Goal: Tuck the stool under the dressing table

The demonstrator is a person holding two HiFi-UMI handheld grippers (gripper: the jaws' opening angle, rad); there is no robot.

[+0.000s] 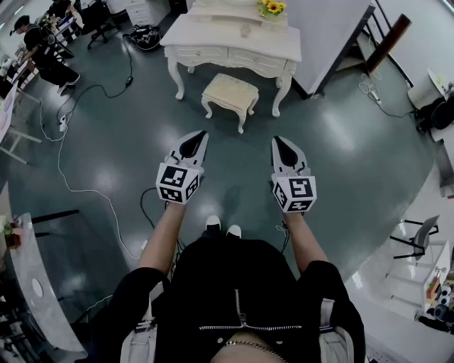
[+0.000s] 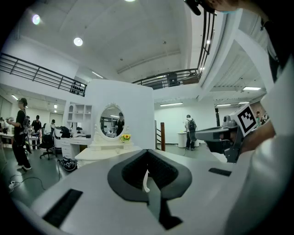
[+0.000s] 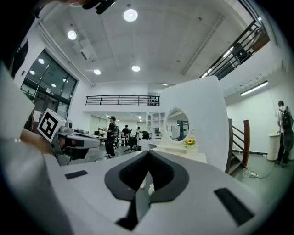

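Stool (image 1: 230,92): just in front of desk (image 1: 213,34), not yet tucked. Left gripper (image 1: 201,136), right gripper (image 1: 279,140): well short of desk, jaws together, empty

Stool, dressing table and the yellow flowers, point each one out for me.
stool (image 1: 230,91): head view, on the cushioned seat top.
dressing table (image 1: 206,35): head view, on a bare part of the tabletop.
yellow flowers (image 1: 272,7): head view, on the blossoms.
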